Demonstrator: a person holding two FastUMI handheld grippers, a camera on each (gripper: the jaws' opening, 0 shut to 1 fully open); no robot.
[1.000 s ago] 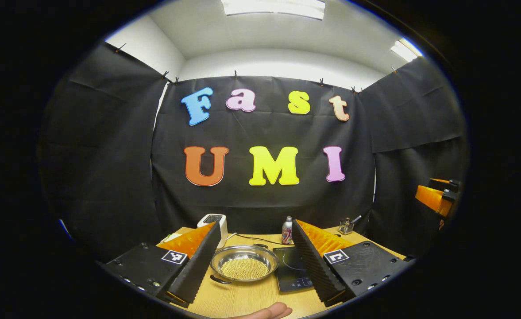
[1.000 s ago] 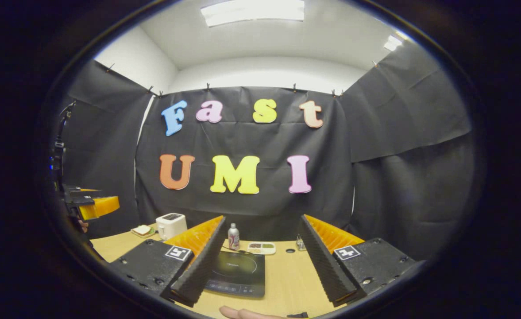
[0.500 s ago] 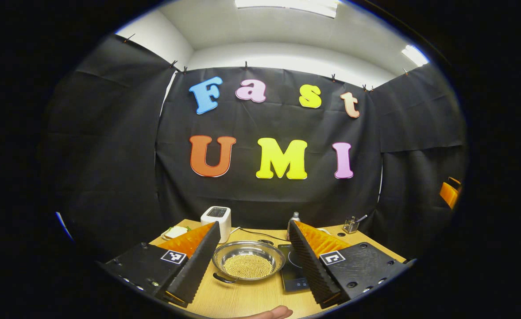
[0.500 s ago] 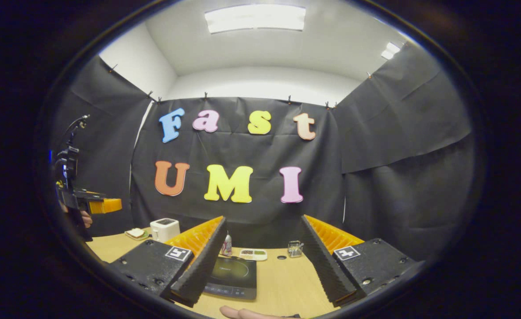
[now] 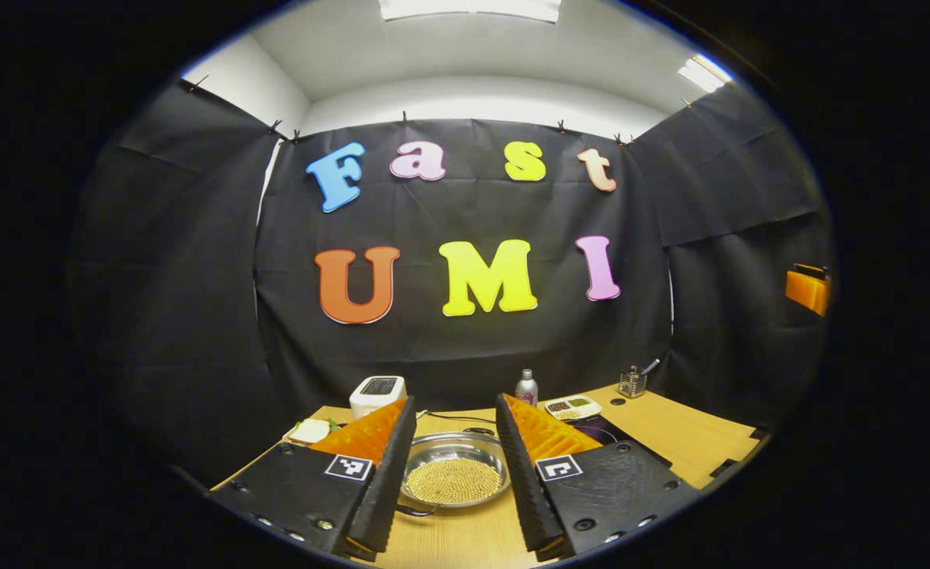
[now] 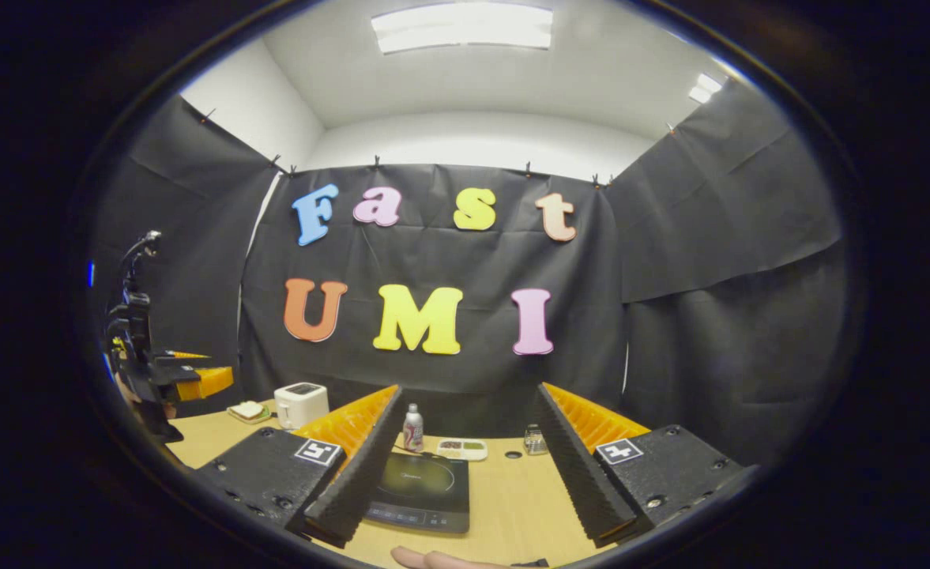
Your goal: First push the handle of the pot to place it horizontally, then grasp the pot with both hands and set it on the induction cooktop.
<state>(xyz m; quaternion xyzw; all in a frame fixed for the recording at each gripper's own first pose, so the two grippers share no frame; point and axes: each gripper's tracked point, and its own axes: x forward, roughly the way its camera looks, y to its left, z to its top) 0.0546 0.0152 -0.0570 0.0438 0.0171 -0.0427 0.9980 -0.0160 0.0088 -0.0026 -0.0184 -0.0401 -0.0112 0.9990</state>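
Both grippers gape wide above the table [image 5: 670,431]: the left gripper [image 5: 453,466] frames the pot [image 5: 454,479], the right gripper [image 6: 465,466] frames the cooktop [image 6: 421,490].

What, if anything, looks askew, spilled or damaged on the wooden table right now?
Nothing looks spilled or damaged. The shallow steel pot of small yellowish beads sits upright on the wooden table, its dark handle angled toward the camera rather than sideways. The black induction cooktop lies flat and bare.
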